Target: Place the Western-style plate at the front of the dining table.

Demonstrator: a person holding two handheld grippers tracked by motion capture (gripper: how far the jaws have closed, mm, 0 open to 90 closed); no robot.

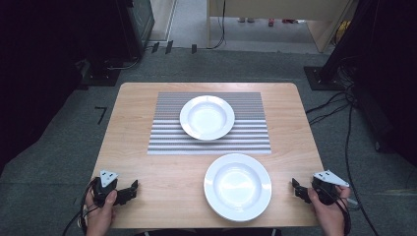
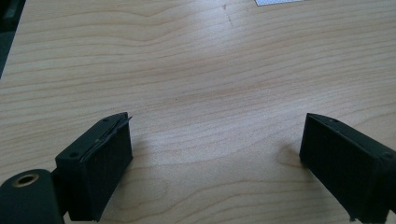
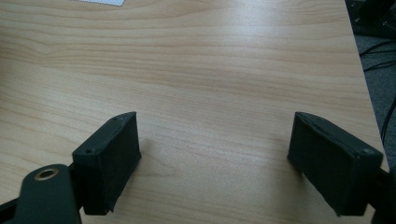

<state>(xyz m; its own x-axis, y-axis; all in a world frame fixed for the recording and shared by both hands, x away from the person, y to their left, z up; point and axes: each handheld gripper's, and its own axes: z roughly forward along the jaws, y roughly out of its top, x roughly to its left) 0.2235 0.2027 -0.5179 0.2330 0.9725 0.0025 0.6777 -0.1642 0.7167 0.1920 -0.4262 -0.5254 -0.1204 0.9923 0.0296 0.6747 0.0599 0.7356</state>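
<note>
Table (image 1: pixel 172 191) near edge: both grippers' jaws spread.

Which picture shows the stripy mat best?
The high view: the whole striped placemat lies across the far half of the wooden table, with a white plate on it. The left gripper view catches just a small corner at its top edge, and the right gripper view likewise a sliver.

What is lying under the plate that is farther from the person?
The far plate rests on a striped placemat, which lies on the wooden table. The mat's part beneath the plate is covered.
</note>
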